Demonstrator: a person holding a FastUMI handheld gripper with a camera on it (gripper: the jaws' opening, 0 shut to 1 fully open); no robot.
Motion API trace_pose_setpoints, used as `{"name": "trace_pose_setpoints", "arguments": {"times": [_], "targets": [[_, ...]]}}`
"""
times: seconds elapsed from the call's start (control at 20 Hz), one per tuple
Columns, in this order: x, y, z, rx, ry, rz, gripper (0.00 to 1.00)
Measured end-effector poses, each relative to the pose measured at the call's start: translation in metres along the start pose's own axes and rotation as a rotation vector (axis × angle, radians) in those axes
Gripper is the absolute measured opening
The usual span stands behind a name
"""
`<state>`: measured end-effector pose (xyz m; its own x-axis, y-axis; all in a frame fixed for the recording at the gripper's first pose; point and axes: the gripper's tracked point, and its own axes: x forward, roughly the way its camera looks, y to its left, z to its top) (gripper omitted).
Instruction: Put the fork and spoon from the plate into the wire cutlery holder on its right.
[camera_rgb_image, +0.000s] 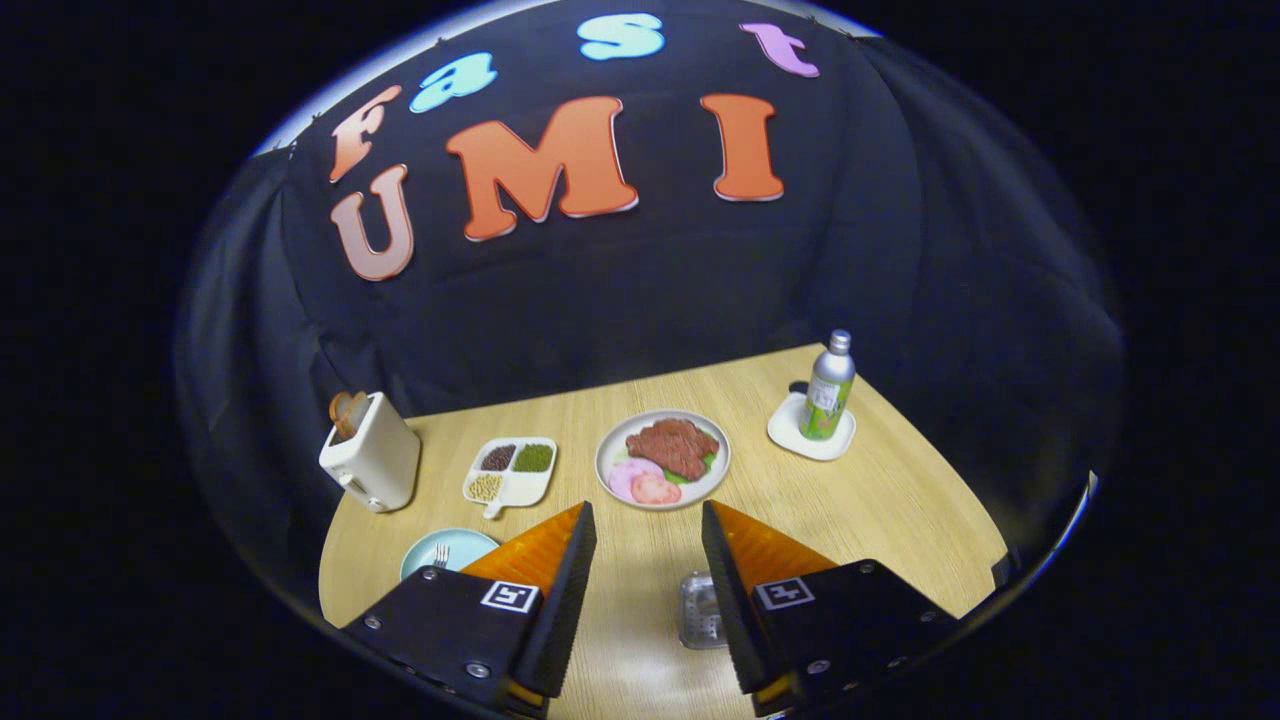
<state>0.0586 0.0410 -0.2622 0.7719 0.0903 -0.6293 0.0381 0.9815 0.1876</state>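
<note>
Near the front edge of the wooden table (880, 500) our gripper (648, 570) hangs above the surface with its jaws spread wide and nothing between them — we read this as the approach, before either utensil is touched. The light-blue plate (440, 548) lies at the near left, partly behind the left finger, and on it we can make out the tines of the fork (441, 554); the spoon we cannot tell, since the finger covers that part. Just beside the right finger, low between the two, sits the wire cutlery holder (700, 612), to the plate's right. Farther off stand a toaster (370, 455), a divided tray (510, 471), a plate of food (663, 458) and a bottle (829, 387) on its dish. We judge the wide opening suits straddling a thin handle, so we would swing left.
</note>
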Motion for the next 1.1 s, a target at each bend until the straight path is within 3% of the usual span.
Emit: {"name": "trace_pose_setpoints", "arguments": {"times": [0.15,0.35,0.85,1.1], "targets": [[-0.003,0.037,0.019,-0.038,-0.151,0.053,0.76],[0.003,0.093,0.012,-0.079,-0.245,0.143,0.8],[0.026,0.22,-0.042,-0.15,-0.096,0.293,0.89],[0.038,0.259,-0.078,-0.182,0.048,0.298,0.93]]}}
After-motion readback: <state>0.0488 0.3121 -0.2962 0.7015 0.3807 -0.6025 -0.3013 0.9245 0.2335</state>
